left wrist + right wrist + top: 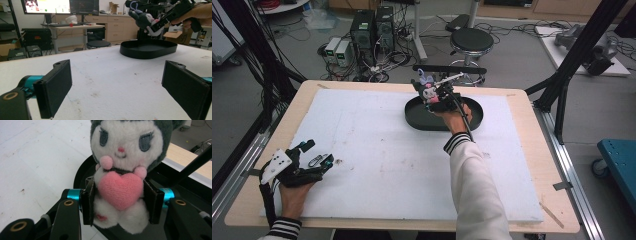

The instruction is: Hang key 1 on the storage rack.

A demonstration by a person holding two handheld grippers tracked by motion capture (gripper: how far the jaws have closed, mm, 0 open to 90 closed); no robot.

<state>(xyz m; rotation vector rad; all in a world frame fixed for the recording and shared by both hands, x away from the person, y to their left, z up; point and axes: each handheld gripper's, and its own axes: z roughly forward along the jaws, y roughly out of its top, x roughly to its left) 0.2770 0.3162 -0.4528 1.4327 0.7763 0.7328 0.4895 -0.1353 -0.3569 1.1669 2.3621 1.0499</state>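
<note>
A small plush toy (122,162) with a white face, dark grey hood and a pink heart sits between the jaws of my right gripper (121,203), which is shut on its body. In the high view that right gripper (432,92) holds the plush toy (427,89) above the left part of a black oval tray (474,120). The left gripper view shows the plush toy (142,18) hanging above the black tray (147,50). My left gripper (319,156) rests near the front left of the white mat, open, with nothing between its pads (56,90).
A white foam mat (387,160) covers the wooden table (532,165). A small metal clip (315,160) lies by the left gripper's jaws. Beyond the table stand a black stool (471,41), computer boxes (372,30) and cables. A black frame post (579,50) rises at the right.
</note>
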